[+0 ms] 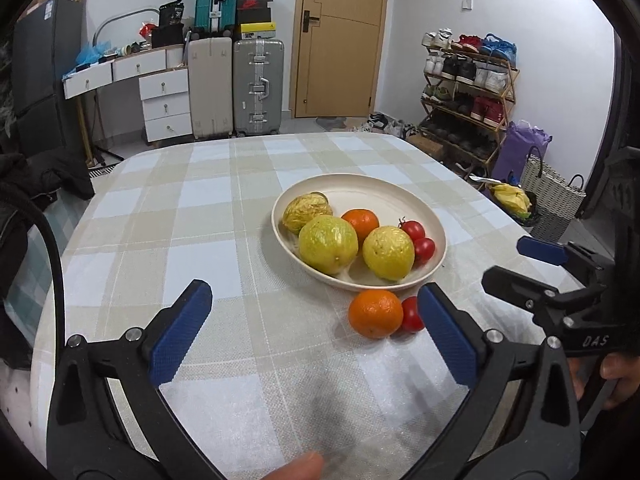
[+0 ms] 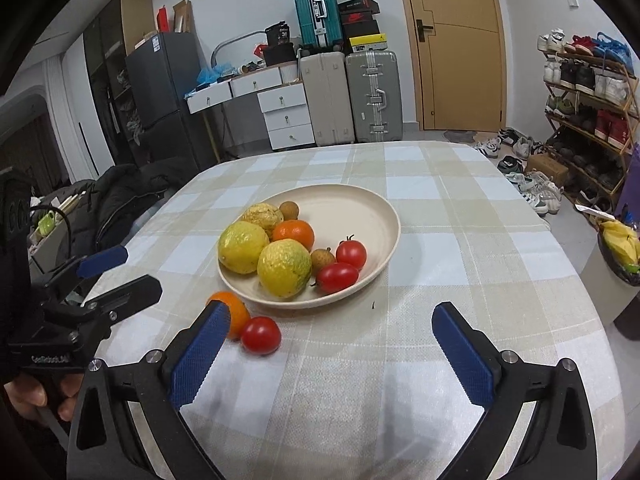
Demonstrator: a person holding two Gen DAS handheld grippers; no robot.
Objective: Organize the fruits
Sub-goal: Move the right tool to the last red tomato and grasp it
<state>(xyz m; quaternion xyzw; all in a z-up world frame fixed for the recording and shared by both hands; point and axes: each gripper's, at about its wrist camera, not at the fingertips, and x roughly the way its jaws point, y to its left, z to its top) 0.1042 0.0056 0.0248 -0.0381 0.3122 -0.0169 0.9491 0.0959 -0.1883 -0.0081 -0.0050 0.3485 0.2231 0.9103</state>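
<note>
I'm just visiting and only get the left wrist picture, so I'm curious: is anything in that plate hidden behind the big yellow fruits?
Observer: Yes. The right wrist view shows a small brown fruit in the plate, tucked between a yellow fruit and the tomatoes.
Operator: Any more like it?
Observer: A second brown fruit sits at the back, beside the wrinkled yellow fruit.
Operator: Is the right gripper holding anything?
Observer: No. The right gripper is open, with only tablecloth between its fingers.
</note>
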